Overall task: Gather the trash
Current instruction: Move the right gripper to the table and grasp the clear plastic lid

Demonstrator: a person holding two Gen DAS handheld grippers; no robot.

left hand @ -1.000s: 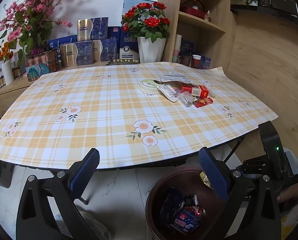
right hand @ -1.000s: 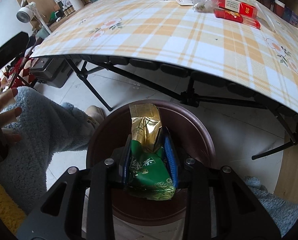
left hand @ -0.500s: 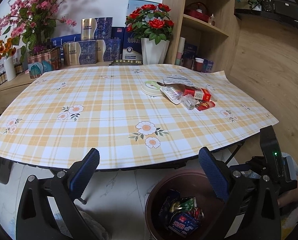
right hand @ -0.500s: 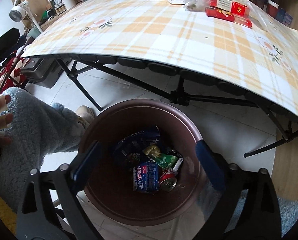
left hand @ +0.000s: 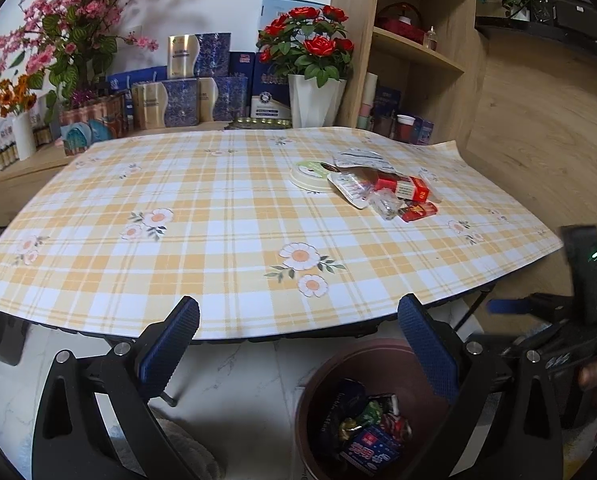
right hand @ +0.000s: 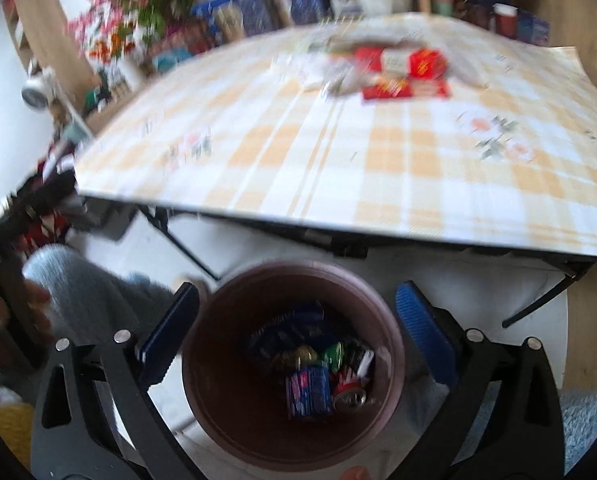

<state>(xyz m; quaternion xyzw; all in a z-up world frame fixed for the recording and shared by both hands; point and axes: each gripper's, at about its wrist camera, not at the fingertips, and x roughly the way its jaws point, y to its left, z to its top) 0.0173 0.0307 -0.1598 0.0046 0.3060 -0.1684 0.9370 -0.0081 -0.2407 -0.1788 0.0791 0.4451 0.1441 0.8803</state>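
A brown round bin (right hand: 202, 368) stands on the floor by the table's front edge, with several wrappers and a can (right hand: 350, 398) inside; it also shows in the left wrist view (left hand: 338, 364). A pile of trash (left hand: 382, 192) lies on the checked tablecloth at the far right: red cigarette boxes (right hand: 402, 62), clear wrappers and a round lid (left hand: 310, 174). My right gripper (right hand: 296, 320) is open and empty above the bin. My left gripper (left hand: 298, 344) is open and empty, held low before the table's front edge.
The table (left hand: 218, 220) has a yellow plaid cloth with flowers. Boxes, a white vase of red roses (left hand: 316, 96) and pink blossoms (left hand: 74, 32) stand behind it. A wooden shelf (left hand: 414, 52) is at the back right. Folding table legs (right hand: 186, 248) run under the edge.
My right gripper opened and dropped the green and gold packet into the bin, then tilted up toward the table. The left gripper rose slightly and stayed open.
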